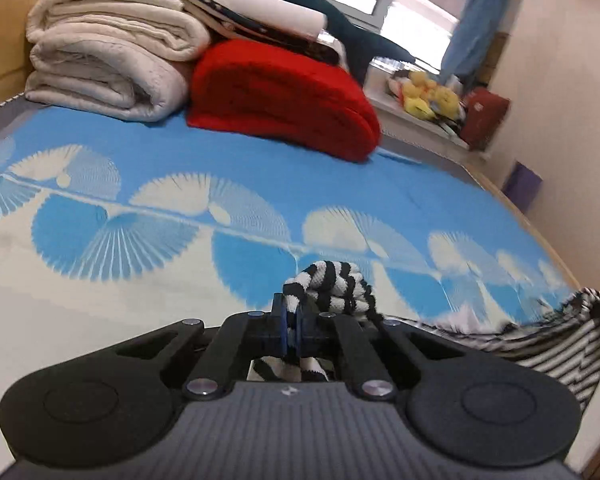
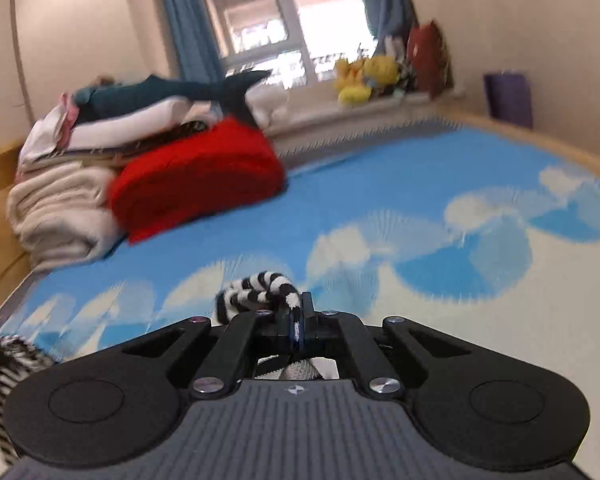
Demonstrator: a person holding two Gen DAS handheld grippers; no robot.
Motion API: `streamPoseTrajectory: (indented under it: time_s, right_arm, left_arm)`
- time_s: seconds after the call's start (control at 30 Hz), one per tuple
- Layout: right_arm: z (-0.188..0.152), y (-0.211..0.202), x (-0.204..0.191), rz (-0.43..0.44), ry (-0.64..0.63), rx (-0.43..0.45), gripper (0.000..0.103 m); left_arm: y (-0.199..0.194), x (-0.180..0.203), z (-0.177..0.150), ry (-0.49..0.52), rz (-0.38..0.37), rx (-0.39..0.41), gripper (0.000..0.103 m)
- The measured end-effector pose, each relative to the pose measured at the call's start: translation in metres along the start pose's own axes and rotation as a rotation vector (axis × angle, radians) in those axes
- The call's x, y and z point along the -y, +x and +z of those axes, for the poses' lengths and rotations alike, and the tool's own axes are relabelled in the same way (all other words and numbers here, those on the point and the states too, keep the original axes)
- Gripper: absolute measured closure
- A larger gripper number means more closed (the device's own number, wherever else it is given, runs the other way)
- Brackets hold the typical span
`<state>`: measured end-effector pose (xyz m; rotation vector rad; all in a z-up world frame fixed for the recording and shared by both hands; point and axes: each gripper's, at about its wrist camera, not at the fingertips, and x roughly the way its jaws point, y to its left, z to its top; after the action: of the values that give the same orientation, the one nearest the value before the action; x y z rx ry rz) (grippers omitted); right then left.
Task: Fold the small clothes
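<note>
**Operator:** Left wrist view, item one: left tool [image 1: 291, 322], jaws closed on a bunched edge of the striped garment [image 1: 332, 288]. Black-and-white knit, gathered above the fingertips, more of it hanging beneath the tool.

**Checker:** And the right side?

**Operator:** Item two: right tool [image 2: 298, 322], jaws likewise closed on the same garment, at another bunched edge. I count one garment, two pinch points.

**Checker:** Where does the cloth lie?

**Operator:** Lifted at both pinches above the bed [image 1: 160, 168], which carries a blue sheet with a white fan pattern. The span between the tools trails sideways, blurred; I cannot tell whether it touches the sheet.

**Checker:** Other stock?

**Operator:** Red blanket [image 1: 276, 96], folded; cream quilt [image 1: 108, 60], folded beside it; a mixed pile on top of both. Yellow plush toys [image 2: 360, 76] on the window sill. None in hand.

**Checker:** Progress?

**Operator:** Early, by my reading. Garment gripped and raised, no flat fold visible in it. Left to do: spread it on the sheet, fold it over, set it aside. Whether more small clothes wait, I cannot see.
</note>
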<state>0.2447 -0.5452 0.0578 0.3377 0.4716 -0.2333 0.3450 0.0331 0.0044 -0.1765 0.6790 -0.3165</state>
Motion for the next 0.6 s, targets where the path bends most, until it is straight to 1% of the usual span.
streamPoseTrajectory:
  time_s: [0.07,0.13,0.17,0.27,0.33,0.4,0.43,0.47,0.5,0.53,0.57,0.6]
  right_arm:
    - [0.005,0.038,0.002,-0.046,0.009,-0.045,0.102]
    - [-0.002,0.084,0.008,-0.086,-0.003,-0.127,0.102]
    - [-0.01,0.111,0.014,-0.118,0.007,-0.174,0.102]
    - [-0.039,0.164,0.028,-0.16,0.04,-0.279,0.102]
    - [-0.051,0.184,0.032,-0.162,0.056,-0.316,0.102]
    - [-0.057,0.194,0.033,-0.163,0.051,-0.329,0.102]
    - [-0.059,0.197,0.035,-0.163,0.062,-0.336,0.102]
    - [-0.062,0.201,0.04,-0.162,0.103,-0.347,0.101]
    - [-0.065,0.198,0.042,-0.154,0.143,-0.352,0.096]
    - [-0.067,0.199,0.049,-0.134,0.198,-0.347,0.094]
    - [-0.066,0.196,0.054,-0.115,0.245,-0.341,0.089]
    - [-0.065,0.193,0.06,-0.1,0.307,-0.343,0.087]
  left_arm:
    - [0.031,0.007,0.016,0.019,0.03,-0.02,0.099]
    - [0.072,0.01,0.025,0.028,0.059,-0.072,0.099]
    - [0.094,0.009,0.025,0.028,0.086,-0.104,0.099]
    - [0.149,0.001,0.011,0.018,0.127,-0.193,0.099]
    - [0.166,-0.004,0.004,0.027,0.135,-0.226,0.099]
    - [0.176,-0.011,0.0,0.014,0.13,-0.237,0.098]
    - [0.179,-0.014,-0.001,0.001,0.122,-0.241,0.094]
    - [0.181,-0.018,-0.004,-0.019,0.111,-0.248,0.087]
    - [0.184,-0.022,-0.007,-0.04,0.113,-0.252,0.064]
    - [0.186,-0.028,-0.01,-0.055,0.137,-0.255,0.03]
    - [0.184,-0.031,-0.012,-0.065,0.179,-0.255,0.016]
    - [0.184,-0.034,-0.013,-0.069,0.215,-0.245,0.007]
